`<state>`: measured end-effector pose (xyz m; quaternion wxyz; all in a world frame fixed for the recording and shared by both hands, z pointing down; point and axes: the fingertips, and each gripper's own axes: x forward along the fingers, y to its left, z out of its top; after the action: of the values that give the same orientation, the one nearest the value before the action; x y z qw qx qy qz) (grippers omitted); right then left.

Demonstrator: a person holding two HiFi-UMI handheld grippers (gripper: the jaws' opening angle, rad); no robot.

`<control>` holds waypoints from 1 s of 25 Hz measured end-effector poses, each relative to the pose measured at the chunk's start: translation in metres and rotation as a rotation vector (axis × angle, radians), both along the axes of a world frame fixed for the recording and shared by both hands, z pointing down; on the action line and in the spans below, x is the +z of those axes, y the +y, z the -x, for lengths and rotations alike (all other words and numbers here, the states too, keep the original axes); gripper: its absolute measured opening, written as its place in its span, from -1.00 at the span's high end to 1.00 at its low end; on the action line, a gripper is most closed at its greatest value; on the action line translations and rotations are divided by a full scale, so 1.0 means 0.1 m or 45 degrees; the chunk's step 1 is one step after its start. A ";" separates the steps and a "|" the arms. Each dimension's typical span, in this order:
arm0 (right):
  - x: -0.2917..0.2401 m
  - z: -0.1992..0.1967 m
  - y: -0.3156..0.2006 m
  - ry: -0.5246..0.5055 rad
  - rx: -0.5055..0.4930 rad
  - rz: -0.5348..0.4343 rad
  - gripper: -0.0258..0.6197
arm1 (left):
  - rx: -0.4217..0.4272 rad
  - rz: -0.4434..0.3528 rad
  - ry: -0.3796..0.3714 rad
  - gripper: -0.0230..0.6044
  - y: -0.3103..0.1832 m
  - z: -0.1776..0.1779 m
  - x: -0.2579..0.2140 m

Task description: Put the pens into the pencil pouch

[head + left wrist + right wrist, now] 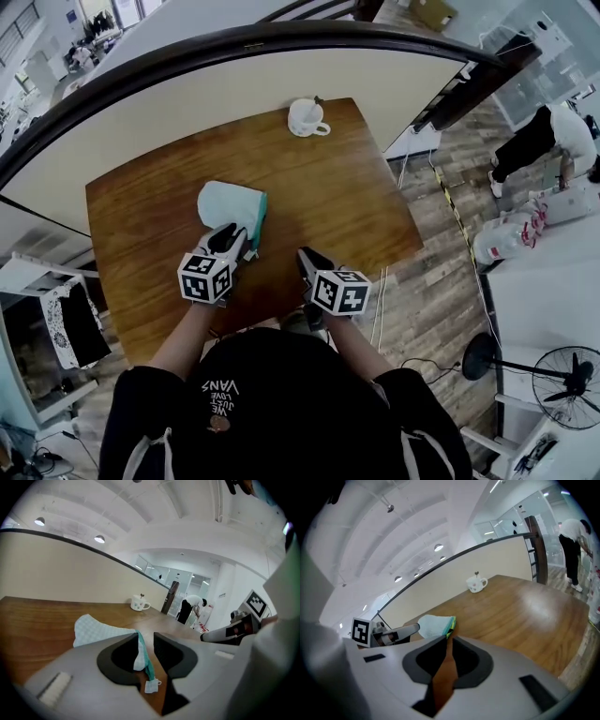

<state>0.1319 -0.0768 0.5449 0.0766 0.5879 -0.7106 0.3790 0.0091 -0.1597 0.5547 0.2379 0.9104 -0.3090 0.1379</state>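
No pen lies loose on the table (319, 187) that I can see, so I take it the filling is done or nearly so, and the step in hand is the pouch's mouth. The pencil pouch (228, 206) lies flat just ahead of the left gripper (232, 240). Its green zip edge is turned toward the right gripper (307, 255), which hangs off to that side, apart from it.

The left gripper's jaws stand partly spread with the zip edge running between them. The cloth leans on one jaw and a gap shows at the other, so nothing is pinched. A small zip tag (151, 686) dangles beneath. The right gripper's jaws are all but pressed together, showing only a slit of wood and holding nothing.

Next, I'd guess, the tag needs catching and drawing along while the other gripper steadies the pouch.
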 end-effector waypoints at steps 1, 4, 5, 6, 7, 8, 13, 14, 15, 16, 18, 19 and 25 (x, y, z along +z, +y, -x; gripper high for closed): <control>-0.04 0.04 0.00 0.001 0.000 -0.017 0.78 | -0.003 -0.012 0.016 0.65 0.03 0.04 -0.06; -0.16 0.16 0.01 -0.010 -0.011 -0.071 0.78 | -0.022 -0.033 0.066 0.65 0.11 0.17 -0.24; -0.21 0.21 0.01 -0.012 -0.016 -0.090 0.79 | -0.028 -0.045 0.077 0.65 0.13 0.22 -0.30; -0.26 0.26 0.01 -0.014 -0.020 -0.111 0.81 | -0.034 -0.058 0.082 0.65 0.16 0.29 -0.35; -0.30 0.32 0.01 -0.015 -0.025 -0.134 0.82 | -0.039 -0.073 0.083 0.65 0.18 0.35 -0.40; -0.35 0.37 0.01 -0.015 -0.031 -0.157 0.84 | -0.041 -0.089 0.080 0.65 0.21 0.42 -0.44; -0.48 0.62 0.04 0.029 -0.059 -0.233 0.87 | -0.026 -0.194 0.057 0.68 0.36 0.69 -0.65; -0.50 0.66 0.05 0.031 -0.062 -0.241 0.88 | -0.025 -0.212 0.055 0.70 0.39 0.74 -0.69; -0.52 0.71 0.06 0.030 -0.067 -0.246 0.88 | -0.027 -0.229 0.052 0.74 0.42 0.79 -0.73; -0.53 0.75 0.07 0.030 -0.073 -0.248 0.88 | -0.029 -0.243 0.050 0.79 0.45 0.85 -0.76; -0.54 0.84 0.10 0.037 -0.089 -0.248 0.88 | -0.033 -0.259 0.053 0.83 0.50 0.96 -0.81; -0.54 0.88 0.11 0.042 -0.095 -0.248 0.88 | -0.035 -0.263 0.056 0.85 0.52 1.01 -0.82; -0.55 1.08 0.15 0.076 -0.126 -0.247 0.88 | -0.041 -0.276 0.018 0.89 0.62 1.25 -0.83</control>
<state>0.0239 -0.0615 0.4904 0.0588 0.5677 -0.7695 0.2865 -0.1157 -0.0981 0.4718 0.1424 0.9267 -0.3349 0.0933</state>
